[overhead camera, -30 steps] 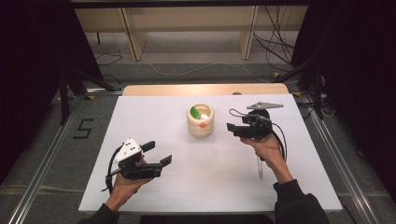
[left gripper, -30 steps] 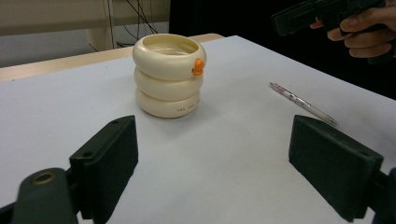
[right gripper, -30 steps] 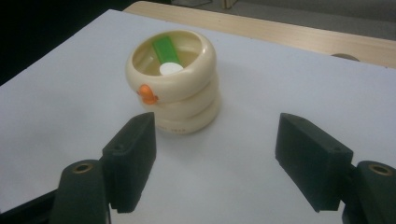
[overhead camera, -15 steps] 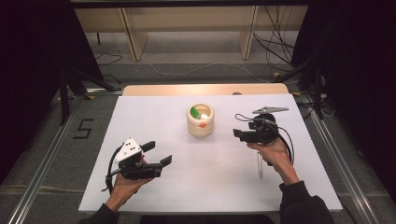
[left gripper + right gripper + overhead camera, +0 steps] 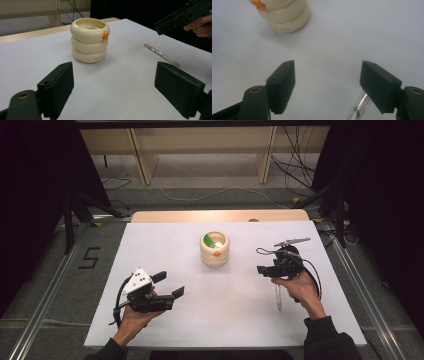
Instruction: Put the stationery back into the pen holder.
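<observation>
A cream cup shaped like stacked rings stands at the middle of the white table, with an orange knob on its side and something green inside. The cup is ahead of my left gripper, which hovers open and empty at the front left. In the left gripper view its jaws stand wide apart. My right gripper is right of the cup, open and empty, pointing left. A thin pen lies on the table under the right hand; the pen shows beneath the right jaw of that gripper.
The white sheet covers the table, with a wooden strip along its far edge. Metal rails run along both sides. Cables and shelf legs lie on the floor beyond. A "5" is marked on the floor at left.
The right gripper has drawn back from beside the cup toward the person and a little lower, over the pen. The left gripper has stayed where it was.
</observation>
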